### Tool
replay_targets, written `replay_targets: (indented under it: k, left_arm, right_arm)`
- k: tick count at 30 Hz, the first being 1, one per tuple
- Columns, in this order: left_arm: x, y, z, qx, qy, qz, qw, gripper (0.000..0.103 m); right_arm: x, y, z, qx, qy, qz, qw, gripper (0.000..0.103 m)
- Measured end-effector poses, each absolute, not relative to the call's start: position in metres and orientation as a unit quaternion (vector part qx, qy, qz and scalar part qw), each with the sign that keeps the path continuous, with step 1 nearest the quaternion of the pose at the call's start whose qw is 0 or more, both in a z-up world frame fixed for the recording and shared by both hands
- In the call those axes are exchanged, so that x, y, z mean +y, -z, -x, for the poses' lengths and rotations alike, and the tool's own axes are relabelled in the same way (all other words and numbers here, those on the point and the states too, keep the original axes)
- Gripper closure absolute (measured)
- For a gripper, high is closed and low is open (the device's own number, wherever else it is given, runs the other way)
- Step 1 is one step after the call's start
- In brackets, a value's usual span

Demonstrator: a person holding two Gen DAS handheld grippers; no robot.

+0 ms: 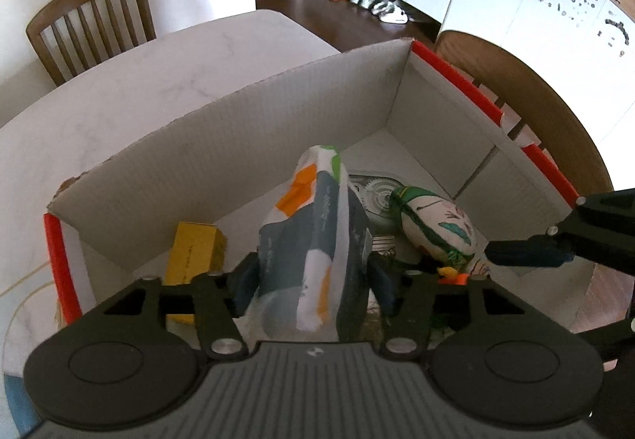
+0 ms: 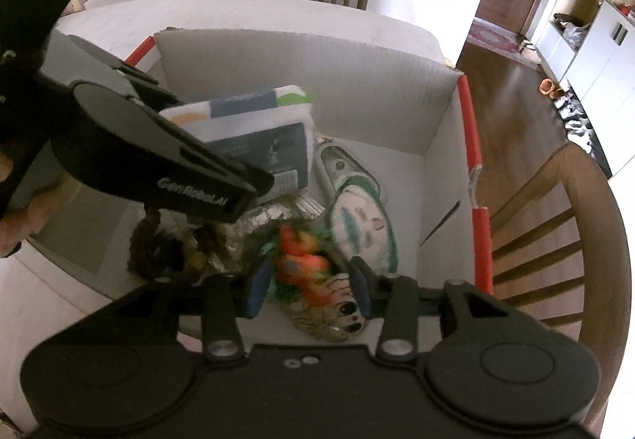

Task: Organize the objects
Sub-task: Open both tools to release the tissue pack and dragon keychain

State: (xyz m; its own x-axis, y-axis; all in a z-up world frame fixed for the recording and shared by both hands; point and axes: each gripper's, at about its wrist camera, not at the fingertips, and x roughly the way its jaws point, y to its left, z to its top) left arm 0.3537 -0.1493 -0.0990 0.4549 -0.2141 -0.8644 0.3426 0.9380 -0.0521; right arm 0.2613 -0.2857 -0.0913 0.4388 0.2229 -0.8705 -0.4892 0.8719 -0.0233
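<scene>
A white cardboard box (image 1: 278, 121) with red edge strips stands on the pale table and holds several items. My left gripper (image 1: 313, 280) is low inside it. A grey, white and orange soft package (image 1: 317, 232) stands between its fingers, and the pads sit just beside it without pressing. My right gripper (image 2: 309, 288) is also in the box (image 2: 317, 58), open around an orange and green toy (image 2: 305, 264) that lies on a striped plush (image 2: 333, 316). The package (image 2: 254, 129) leans behind the left gripper's body. A green and white pouch (image 2: 361, 225) lies to the right.
A yellow carton (image 1: 194, 252) and a round metal item (image 1: 377, 193) lie in the box, with crumpled foil (image 2: 254, 221) and a brown fuzzy thing (image 2: 147, 248). Wooden chairs (image 1: 91, 22) (image 2: 555, 240) stand around the marble table (image 1: 158, 74). White cabinets line the far wall.
</scene>
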Motion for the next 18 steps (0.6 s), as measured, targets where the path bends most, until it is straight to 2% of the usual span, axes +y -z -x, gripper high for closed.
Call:
replay_targets:
  k: [4,8,18]
  left_arm:
    - [-0.144,0.092,-0.347,0.488,0.164,-0.05,0.856,0.042]
    - [-0.138,0.083,-0.336,0.475,0.167,-0.044,0.863,0.034]
    - [-0.116,0.052,-0.303,0.434,0.172,-0.031,0.884,0.034]
  right_arm:
    - [-0.288,0.086,-0.258,0.48,-0.21,0.134,0.841,0.052]
    - [-0.29,0.078,-0.253,0.472,-0.206,0.128,0.847,0.05]
    - [-0.286,0.051,-0.23,0.444,-0.195,0.112,0.867,0.045]
